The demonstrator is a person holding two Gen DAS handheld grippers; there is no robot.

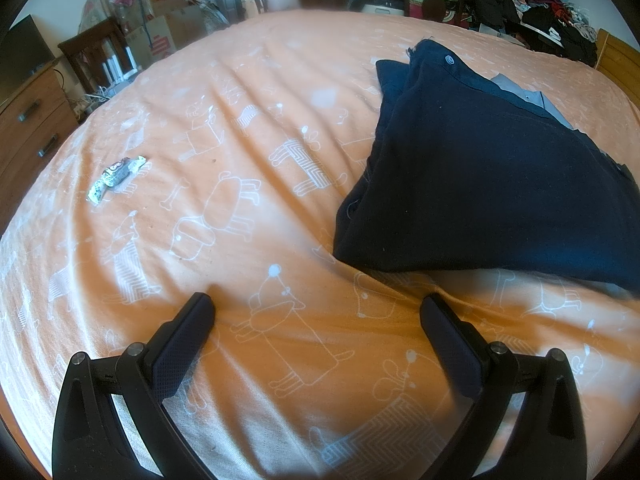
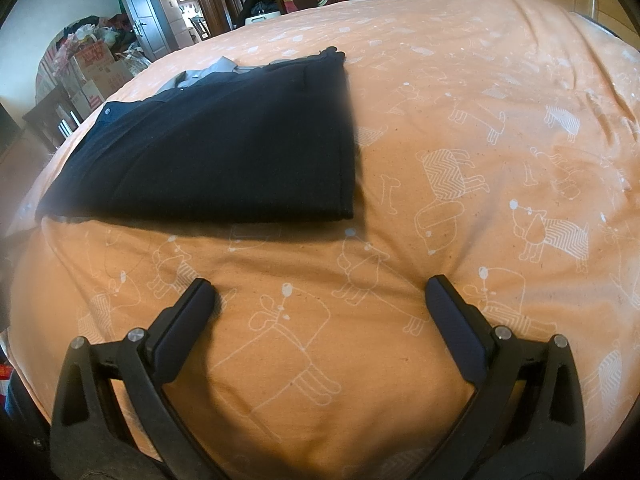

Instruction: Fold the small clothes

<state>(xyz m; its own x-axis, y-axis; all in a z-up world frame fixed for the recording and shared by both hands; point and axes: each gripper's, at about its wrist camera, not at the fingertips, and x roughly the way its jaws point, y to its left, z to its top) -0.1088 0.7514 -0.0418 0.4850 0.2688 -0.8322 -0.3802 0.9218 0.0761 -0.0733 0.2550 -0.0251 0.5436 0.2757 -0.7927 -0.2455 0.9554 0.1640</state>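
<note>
Garment: navy garment (image 1: 492, 184) lies folded flat on the orange bedsheet (image 1: 240, 120), grey lining showing at its far edge.
Left claw (image 1: 316, 312): spread wide, empty, near the garment's closest edge.
Right claw (image 2: 320, 300): likewise spread, empty.
Advice: pinch both near corners evenly, lift low, align the edges.
Stray: wrapper (image 1: 116, 178) well apart.

A folded dark navy knit garment (image 1: 500, 184) runs past the left wrist view's right edge, hiding most of a grey cloth (image 1: 532, 100) beneath. Print on a small crinkled silver wrapper (image 1: 114, 178), well left of it, is unreadable.
</note>
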